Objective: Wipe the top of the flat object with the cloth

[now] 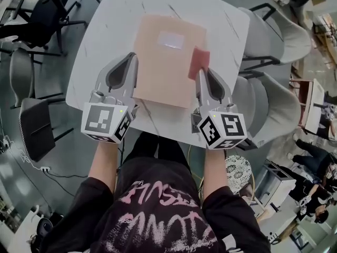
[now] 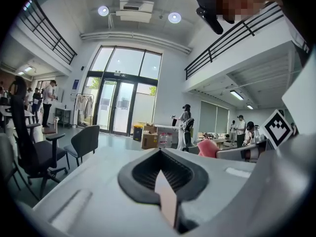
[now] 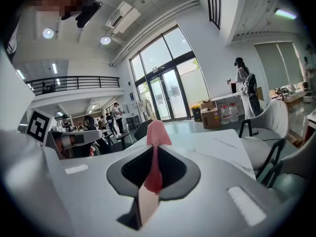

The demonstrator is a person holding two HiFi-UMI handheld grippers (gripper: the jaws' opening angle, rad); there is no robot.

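Observation:
A flat tan board [image 1: 163,62] with a pale label lies lengthwise over the white table [image 1: 105,36]. My left gripper [image 1: 130,59] is at the board's left edge and shut on it. In the left gripper view the board's thin edge [image 2: 166,201] stands between the jaws. On the board's right edge my right gripper [image 1: 202,73] is shut on a pink cloth [image 1: 199,62]. In the right gripper view the cloth [image 3: 157,137] sticks up out of the jaws, and a tan strip [image 3: 147,209] of the board is pinched below it.
Pale shell chairs [image 1: 279,41] stand close along the table's right side. Black office chairs [image 1: 37,15] and a dark seat [image 1: 37,128] are at the left. Several people stand by tables and boxes [image 2: 148,139] further back in the hall.

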